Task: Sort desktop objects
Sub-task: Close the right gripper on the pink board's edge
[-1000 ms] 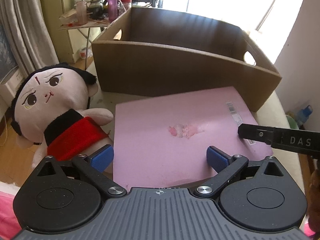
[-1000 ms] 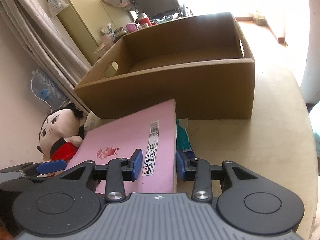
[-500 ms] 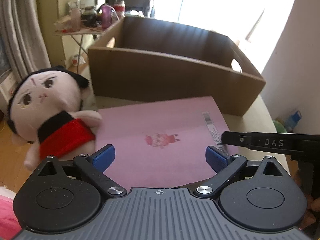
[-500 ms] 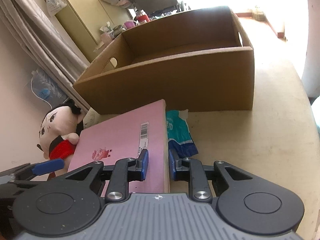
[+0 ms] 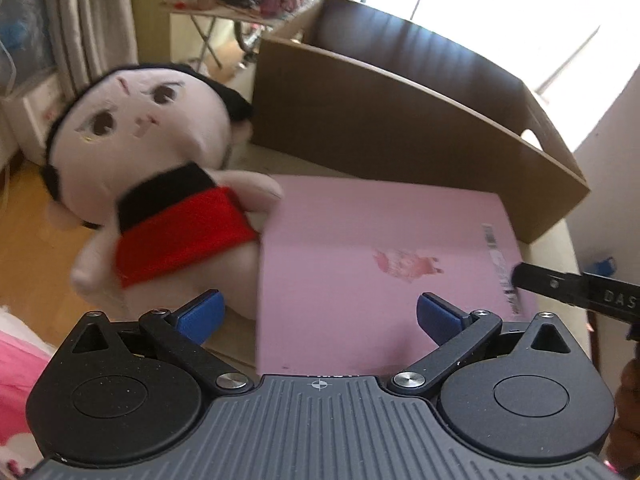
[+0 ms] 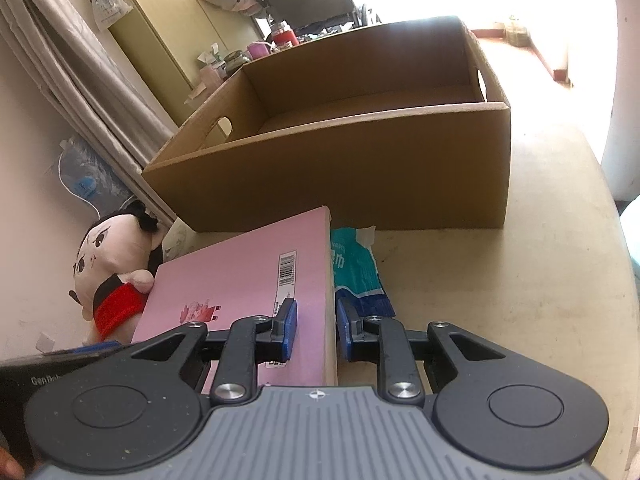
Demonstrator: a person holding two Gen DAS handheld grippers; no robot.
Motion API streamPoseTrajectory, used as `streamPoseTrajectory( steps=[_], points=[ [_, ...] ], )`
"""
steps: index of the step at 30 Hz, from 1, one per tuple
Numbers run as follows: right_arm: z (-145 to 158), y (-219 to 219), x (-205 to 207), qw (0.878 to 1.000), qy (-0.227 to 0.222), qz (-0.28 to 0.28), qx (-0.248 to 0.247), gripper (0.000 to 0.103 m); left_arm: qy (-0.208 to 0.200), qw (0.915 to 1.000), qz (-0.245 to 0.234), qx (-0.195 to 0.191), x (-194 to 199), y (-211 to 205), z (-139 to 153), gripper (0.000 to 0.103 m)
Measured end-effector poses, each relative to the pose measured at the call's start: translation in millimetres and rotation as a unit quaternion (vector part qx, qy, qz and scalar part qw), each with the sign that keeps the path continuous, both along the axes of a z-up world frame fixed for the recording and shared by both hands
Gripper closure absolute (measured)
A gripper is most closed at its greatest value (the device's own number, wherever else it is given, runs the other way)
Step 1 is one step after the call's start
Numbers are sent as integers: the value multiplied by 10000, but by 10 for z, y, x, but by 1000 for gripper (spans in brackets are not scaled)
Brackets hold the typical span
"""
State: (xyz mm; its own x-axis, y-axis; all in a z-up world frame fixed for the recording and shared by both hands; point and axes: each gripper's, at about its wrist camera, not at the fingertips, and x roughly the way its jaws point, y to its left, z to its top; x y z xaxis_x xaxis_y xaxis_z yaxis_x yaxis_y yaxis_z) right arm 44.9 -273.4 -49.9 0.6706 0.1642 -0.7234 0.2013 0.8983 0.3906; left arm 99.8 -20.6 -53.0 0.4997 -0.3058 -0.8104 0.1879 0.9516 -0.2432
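Note:
A flat pink box [image 5: 380, 264] with a barcode label lies in front of an open cardboard box [image 5: 400, 120]. My right gripper [image 6: 316, 330] is shut on the pink box's [image 6: 248, 280] right edge, one pad on top and one against the side. My left gripper [image 5: 318, 312] is open and empty, just above the pink box's near left part. A plush doll [image 5: 160, 184] with a red skirt leans against the pink box's left edge; it also shows in the right wrist view [image 6: 112, 276]. The right gripper's finger [image 5: 576, 290] reaches in from the right.
A teal and blue packet [image 6: 356, 276] lies on the beige table [image 6: 520, 280] just right of the pink box. The cardboard box [image 6: 360, 160] is open and looks empty. A curtain [image 6: 80, 92] and a cluttered side table [image 5: 240, 4] stand behind.
The right gripper's pads have closed onto the pink box's edge. The left gripper has swung left, so the doll now sits closer and larger in its view.

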Motion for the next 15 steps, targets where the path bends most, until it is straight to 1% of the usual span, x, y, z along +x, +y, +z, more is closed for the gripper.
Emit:
streamPoseTrajectory(
  steps=[3, 4, 5, 6, 7, 13, 15],
  points=[
    [-9, -39, -10, 9998, -13, -30, 172, 76, 106, 9998, -136, -99, 25, -63, -34, 0],
    [-18, -62, -15, 9996, -15, -26, 271, 72, 121, 9998, -152, -98, 38, -81, -41, 0],
    [-34, -93, -19, 9992, 23, -43, 392, 68, 122, 9998, -158, -97, 47, -95, -44, 0],
    [-56, -121, -19, 9988, 81, -81, 482, 56, 118, 9998, -159, -100, 27, -109, -49, 0],
    [-84, -146, -17, 9983, 136, -117, 550, 48, 117, 9998, -149, -96, 4, -116, -58, 0],
    [-205, -227, 59, 9953, 205, -145, 934, 48, 142, 9997, -173, -35, 49, -159, -91, 0],
    [-201, -227, 88, 9951, 203, -92, 961, 49, 139, 9998, -174, 16, 62, -184, -106, 0]
  ],
)
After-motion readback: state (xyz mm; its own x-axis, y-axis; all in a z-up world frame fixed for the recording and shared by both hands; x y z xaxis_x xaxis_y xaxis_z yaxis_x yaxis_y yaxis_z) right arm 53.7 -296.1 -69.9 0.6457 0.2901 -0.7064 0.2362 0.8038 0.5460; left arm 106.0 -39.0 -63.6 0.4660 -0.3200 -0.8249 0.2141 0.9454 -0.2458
